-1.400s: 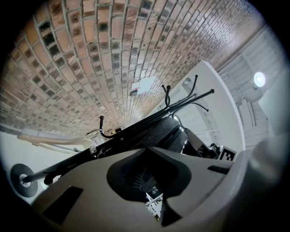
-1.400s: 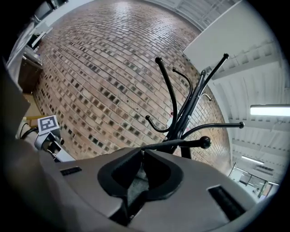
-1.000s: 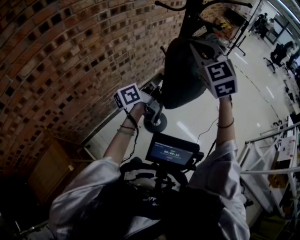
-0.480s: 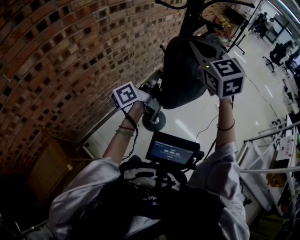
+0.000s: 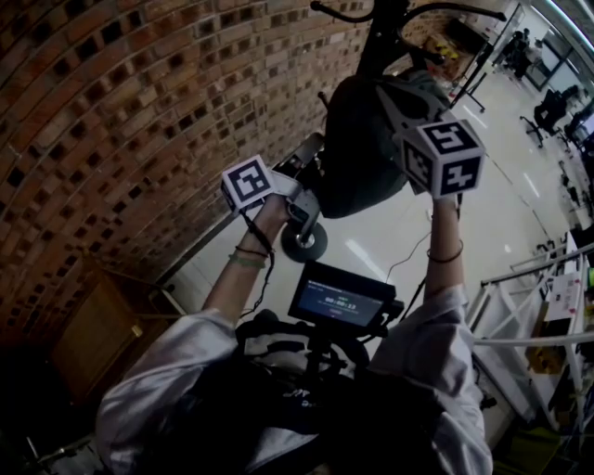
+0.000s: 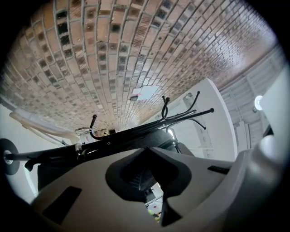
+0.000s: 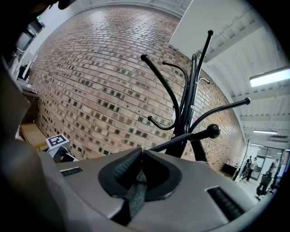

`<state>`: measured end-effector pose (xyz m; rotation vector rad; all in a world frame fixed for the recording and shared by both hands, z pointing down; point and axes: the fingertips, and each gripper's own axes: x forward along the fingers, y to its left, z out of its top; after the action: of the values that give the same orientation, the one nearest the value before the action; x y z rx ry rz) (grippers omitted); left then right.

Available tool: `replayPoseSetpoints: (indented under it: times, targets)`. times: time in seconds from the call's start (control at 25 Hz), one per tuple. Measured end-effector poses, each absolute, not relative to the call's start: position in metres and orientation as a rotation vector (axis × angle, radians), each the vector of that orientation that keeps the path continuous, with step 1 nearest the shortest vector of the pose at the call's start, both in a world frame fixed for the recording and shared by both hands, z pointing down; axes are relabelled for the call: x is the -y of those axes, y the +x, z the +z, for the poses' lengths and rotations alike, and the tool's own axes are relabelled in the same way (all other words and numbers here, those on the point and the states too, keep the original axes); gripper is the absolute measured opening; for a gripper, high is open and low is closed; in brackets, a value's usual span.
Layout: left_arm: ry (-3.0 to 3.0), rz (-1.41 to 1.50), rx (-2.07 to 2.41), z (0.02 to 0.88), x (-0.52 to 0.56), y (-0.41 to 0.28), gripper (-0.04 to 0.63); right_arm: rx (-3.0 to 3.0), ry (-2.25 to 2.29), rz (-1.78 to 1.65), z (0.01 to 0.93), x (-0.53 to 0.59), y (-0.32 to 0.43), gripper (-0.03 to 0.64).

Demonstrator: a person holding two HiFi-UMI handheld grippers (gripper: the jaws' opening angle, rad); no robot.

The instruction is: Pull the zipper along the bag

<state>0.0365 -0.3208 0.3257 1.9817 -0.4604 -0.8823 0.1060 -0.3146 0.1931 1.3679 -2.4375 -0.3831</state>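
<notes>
A dark bag (image 5: 357,158) hangs from a black coat rack (image 5: 385,28) in front of a brick wall. My left gripper (image 5: 309,192) is at the bag's lower left side, pointing upward. Its jaws have just eased apart a little. They stand almost together (image 6: 143,152), with nothing that I can see between them. My right gripper (image 5: 388,90) is higher, at the bag's upper right. In the right gripper view (image 7: 139,156) it is shut on a grey fabric strap (image 7: 135,192) of the bag. The zipper itself is hidden in every view.
The brick wall (image 5: 139,111) runs close on the left. The rack's round foot (image 5: 302,241) rests on the pale floor. A wooden box (image 5: 102,325) sits low at the left, and a white metal frame (image 5: 529,306) stands at the right. A small screen (image 5: 339,301) hangs below my hands.
The left gripper has risen slightly beside the bag. The right gripper's marker cube has rolled a little while that hand stayed in place.
</notes>
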Motion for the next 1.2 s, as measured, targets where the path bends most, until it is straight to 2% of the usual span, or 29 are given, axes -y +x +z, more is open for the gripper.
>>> replayPoseSetpoints:
  times: [1.2]
  targets:
    - [1.994,-0.96,0.391,0.26,0.323,0.03,0.026,2.472,1.347,-0.389,0.195,0.307,0.093,0.005]
